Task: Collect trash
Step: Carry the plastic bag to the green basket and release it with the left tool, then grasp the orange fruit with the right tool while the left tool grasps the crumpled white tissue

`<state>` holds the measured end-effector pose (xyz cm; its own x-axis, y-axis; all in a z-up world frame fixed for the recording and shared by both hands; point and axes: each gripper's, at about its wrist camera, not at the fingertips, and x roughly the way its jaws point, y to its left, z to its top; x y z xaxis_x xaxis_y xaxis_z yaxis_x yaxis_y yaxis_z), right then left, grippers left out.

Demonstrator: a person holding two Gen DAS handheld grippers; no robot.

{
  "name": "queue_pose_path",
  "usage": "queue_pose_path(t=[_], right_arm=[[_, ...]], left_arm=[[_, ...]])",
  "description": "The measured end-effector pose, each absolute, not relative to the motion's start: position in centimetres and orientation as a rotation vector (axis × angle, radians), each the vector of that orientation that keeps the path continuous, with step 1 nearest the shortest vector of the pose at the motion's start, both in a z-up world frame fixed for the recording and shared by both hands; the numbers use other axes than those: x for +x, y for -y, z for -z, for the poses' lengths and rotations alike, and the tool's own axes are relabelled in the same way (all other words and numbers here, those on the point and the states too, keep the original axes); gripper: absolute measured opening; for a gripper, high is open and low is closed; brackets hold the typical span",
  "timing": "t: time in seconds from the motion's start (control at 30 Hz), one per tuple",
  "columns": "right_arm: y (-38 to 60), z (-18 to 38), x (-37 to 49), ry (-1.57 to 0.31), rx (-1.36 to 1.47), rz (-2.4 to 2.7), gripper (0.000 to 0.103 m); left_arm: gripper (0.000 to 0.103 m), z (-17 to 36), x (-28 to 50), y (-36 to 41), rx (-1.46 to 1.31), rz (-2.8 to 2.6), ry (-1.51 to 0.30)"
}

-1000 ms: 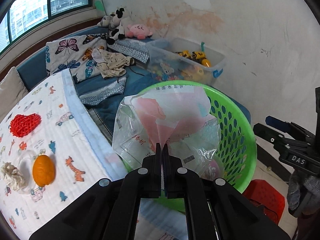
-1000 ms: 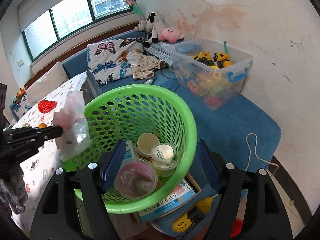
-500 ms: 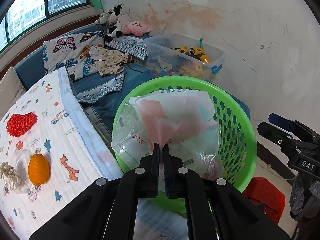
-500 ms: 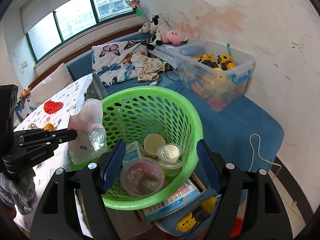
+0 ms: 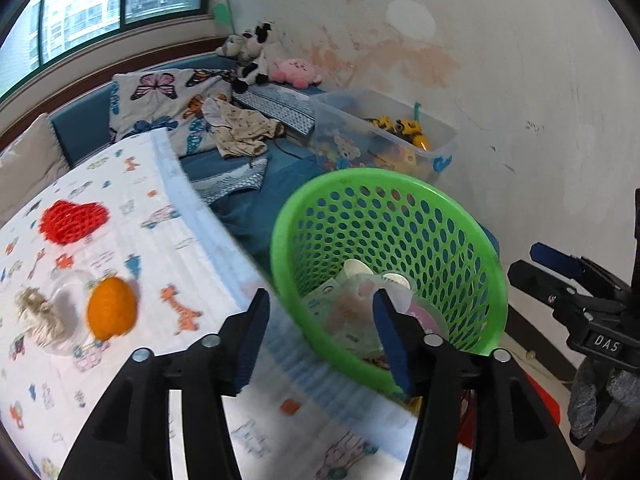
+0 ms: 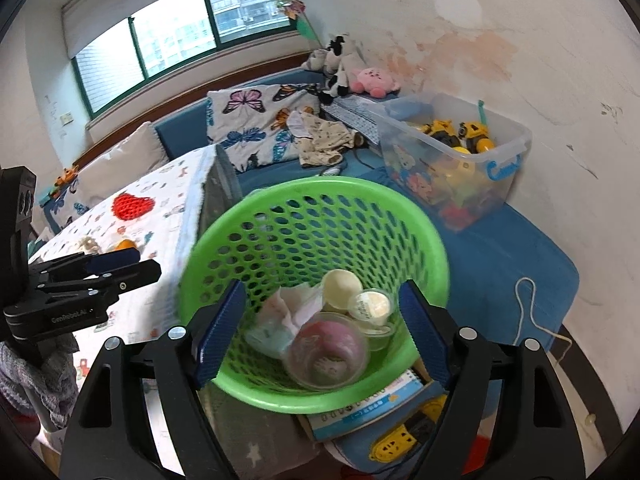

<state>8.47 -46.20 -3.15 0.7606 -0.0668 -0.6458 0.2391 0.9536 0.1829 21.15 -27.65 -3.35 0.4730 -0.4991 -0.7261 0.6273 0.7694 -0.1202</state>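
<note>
The green perforated basket [image 5: 472,224] [image 6: 320,196] stands beside the table. Inside lie a crumpled clear plastic bag [image 6: 286,312] [image 5: 348,312], a clear domed lid [image 6: 326,354] and several small cups [image 6: 370,306]. My left gripper [image 5: 320,336] is open and empty above the table edge next to the basket; it also shows in the right wrist view [image 6: 132,262]. My right gripper [image 6: 322,334] is open and empty, its fingers on either side of the basket's near rim. An orange [image 5: 111,313], a red foam net [image 5: 74,220] and a beige crumpled scrap [image 5: 38,314] lie on the table.
The table wears a white patterned cloth [image 5: 168,240]. Behind are a blue sofa with butterfly pillow [image 6: 256,120], clothes, plush toys [image 6: 376,80] and a clear toy bin [image 6: 460,160]. A booklet [image 6: 372,408] lies under the basket.
My left gripper opened and let the plastic bag drop into the basket, then drew back toward the table. The right gripper stayed open at the basket.
</note>
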Motion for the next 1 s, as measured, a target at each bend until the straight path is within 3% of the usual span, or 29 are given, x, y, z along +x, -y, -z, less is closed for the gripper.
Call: queue_pose_path(t=[0.13, 0.2, 0.27, 0.5, 1.0], right_arm=[[44.3, 2.6, 8.8, -0.677, 0.252, 0.132, 0.085], [43.3, 2.3, 9.0, -0.671, 0.246, 0.108, 0.088], [42.3, 2.0, 9.2, -0.664, 0.238, 0.091, 0.089], [38.8, 1.5, 9.8, -0.651, 0.212, 0.058, 0.094], [32.4, 1.1, 11.4, -0.651, 0.166, -0.026, 0.097]], left_arm=[[0.065, 2.4, 20.4, 24.8, 0.147, 0.656, -0.793], [0.074, 1.9, 20.0, 23.3, 0.137, 0.630, -0.776], [0.074, 1.6, 19.7, 22.0, 0.127, 0.607, -0.764], [0.089, 0.4, 18.3, 17.1, 0.102, 0.505, -0.713], [0.093, -0.6, 16.9, 7.6, 0.041, 0.304, -0.664]])
